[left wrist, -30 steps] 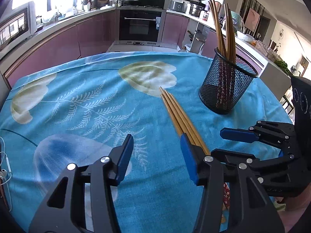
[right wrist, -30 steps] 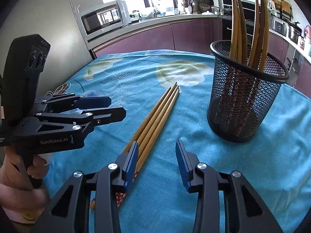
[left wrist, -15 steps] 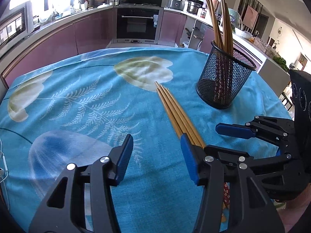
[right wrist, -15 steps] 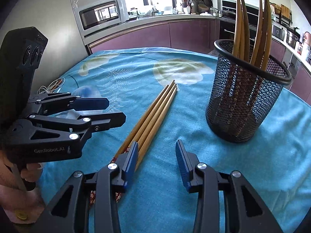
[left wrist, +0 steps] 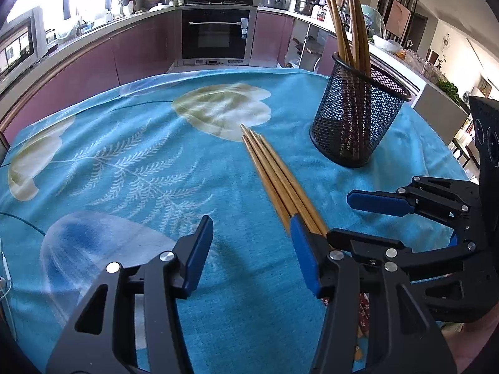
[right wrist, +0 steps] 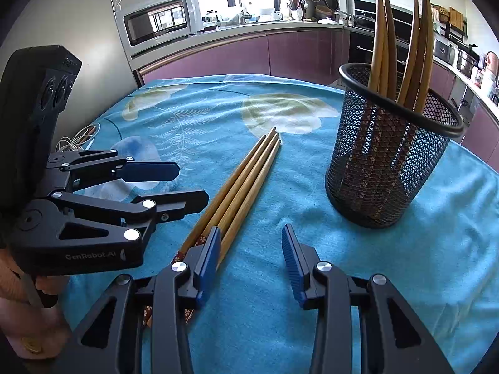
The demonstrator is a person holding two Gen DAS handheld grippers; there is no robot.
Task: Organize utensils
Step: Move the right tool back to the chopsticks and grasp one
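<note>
Your loose chopsticks [right wrist: 240,187] — four wooden sticks lying side by side — rest flat on the blue leaf-patterned tablecloth [left wrist: 124,168], tips pointing toward one o'clock in the right wrist view and toward eleven o'clock in the left wrist view. At about two o'clock from them stands the black mesh holder [right wrist: 389,155], upright, with more chopsticks leaning inside it, handles up. Your right gripper [right wrist: 249,258] hovers over the near ends of the loose sticks with its jaws apart and nothing between them; its left finger hides part of the bundle, so you cannot tell whether it touches. Your left gripper [left wrist: 249,249] sits just beside, at nine o'clock from the sticks in the right view, jaws spread over bare cloth — its right finger overlaps the bundle's near end. Behind the table runs a purple-fronted counter [right wrist: 237,53] with a microwave [right wrist: 159,21] at eleven o'clock.
</note>
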